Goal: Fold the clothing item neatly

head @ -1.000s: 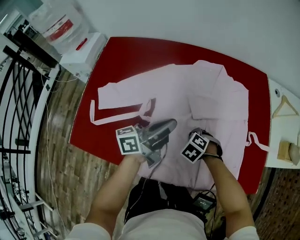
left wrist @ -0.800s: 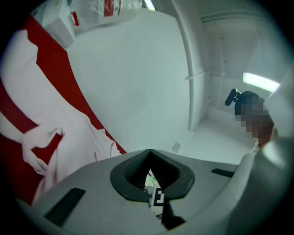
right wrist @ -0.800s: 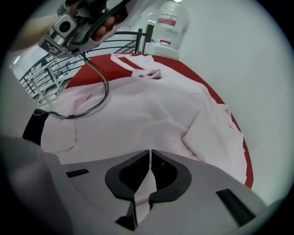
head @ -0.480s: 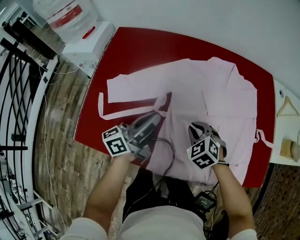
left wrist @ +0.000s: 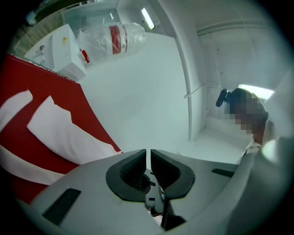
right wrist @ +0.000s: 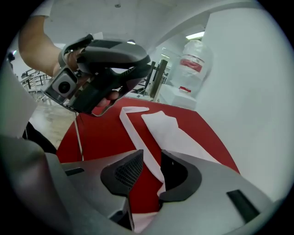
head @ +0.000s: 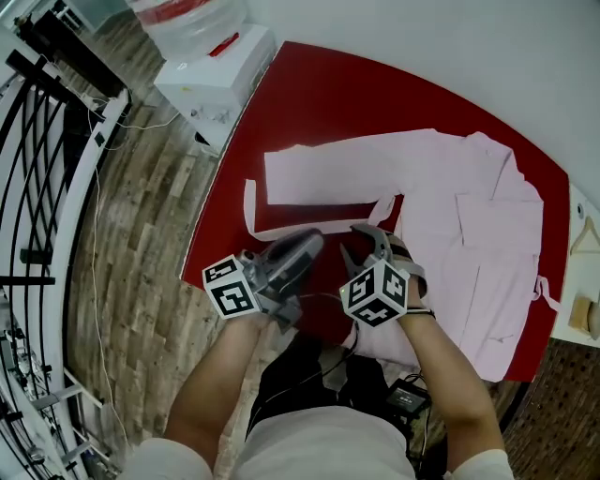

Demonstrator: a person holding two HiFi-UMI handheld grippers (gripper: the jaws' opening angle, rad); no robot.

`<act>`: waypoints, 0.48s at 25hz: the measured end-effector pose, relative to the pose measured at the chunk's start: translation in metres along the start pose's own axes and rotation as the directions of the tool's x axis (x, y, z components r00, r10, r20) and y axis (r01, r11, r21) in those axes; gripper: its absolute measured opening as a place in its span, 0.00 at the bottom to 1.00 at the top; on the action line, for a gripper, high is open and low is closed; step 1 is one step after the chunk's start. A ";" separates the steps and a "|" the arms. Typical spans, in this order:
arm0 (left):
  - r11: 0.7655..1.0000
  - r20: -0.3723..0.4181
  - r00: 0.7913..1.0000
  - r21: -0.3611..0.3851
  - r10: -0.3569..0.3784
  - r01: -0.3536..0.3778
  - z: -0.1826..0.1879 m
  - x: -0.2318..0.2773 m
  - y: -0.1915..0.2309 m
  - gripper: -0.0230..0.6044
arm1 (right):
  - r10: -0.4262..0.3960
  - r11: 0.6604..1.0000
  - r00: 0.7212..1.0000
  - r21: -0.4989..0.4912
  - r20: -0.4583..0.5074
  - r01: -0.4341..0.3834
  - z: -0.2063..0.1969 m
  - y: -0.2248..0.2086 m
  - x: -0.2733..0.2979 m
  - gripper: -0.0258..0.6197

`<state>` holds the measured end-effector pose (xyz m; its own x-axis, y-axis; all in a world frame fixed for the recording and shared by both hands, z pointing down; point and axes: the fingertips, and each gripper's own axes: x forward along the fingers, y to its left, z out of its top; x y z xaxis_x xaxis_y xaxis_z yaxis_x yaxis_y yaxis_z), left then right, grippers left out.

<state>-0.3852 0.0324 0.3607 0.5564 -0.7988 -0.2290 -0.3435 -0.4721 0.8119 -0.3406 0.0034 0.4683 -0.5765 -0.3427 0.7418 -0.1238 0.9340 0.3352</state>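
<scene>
A pale pink robe (head: 469, 187) lies spread on the red table (head: 309, 94), its sleeve (head: 319, 173) stretched out to the left and a thin belt strip (head: 281, 230) below it. My left gripper (head: 314, 244) hovers near the table's front edge, shut and empty; its closed pads (left wrist: 148, 153) show nothing between them. My right gripper (head: 358, 242) is just right of it, by the robe's left edge. Its jaws (right wrist: 151, 158) have just been opening. The belt (right wrist: 138, 133) shows through the gap, and the pads do not press on it.
A white box (head: 216, 70) with a water jug (head: 187, 11) stands off the table's far left corner. A metal railing (head: 47, 141) runs along the wooden floor (head: 141, 281). A wooden hanger (head: 586, 230) lies at the right edge.
Both grippers have moved left along the table's near side, off the robe's lower body toward the belt and sleeve. The right gripper's jaws have parted.
</scene>
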 end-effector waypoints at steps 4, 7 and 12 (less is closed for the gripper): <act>0.999 0.035 0.999 -0.005 0.037 -0.037 0.020 -0.032 0.016 0.05 | 0.018 0.996 1.000 -0.089 -0.005 -0.019 0.034 0.017 0.041 0.20; 0.998 0.065 0.996 -0.021 0.067 -0.066 0.030 -0.054 0.029 0.05 | 0.036 0.983 0.999 -0.177 -0.017 -0.038 0.057 0.030 0.070 0.20; 0.992 0.112 0.987 -0.060 0.119 -0.113 0.044 -0.078 0.050 0.05 | 0.045 0.948 0.998 -0.312 -0.039 -0.055 0.086 0.042 0.117 0.20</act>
<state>-0.4790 0.0543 0.3958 0.4233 -0.8860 -0.1891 -0.3580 -0.3553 0.8635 -0.4827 0.0108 0.5189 -0.5492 -0.3039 0.7785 0.1666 0.8730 0.4583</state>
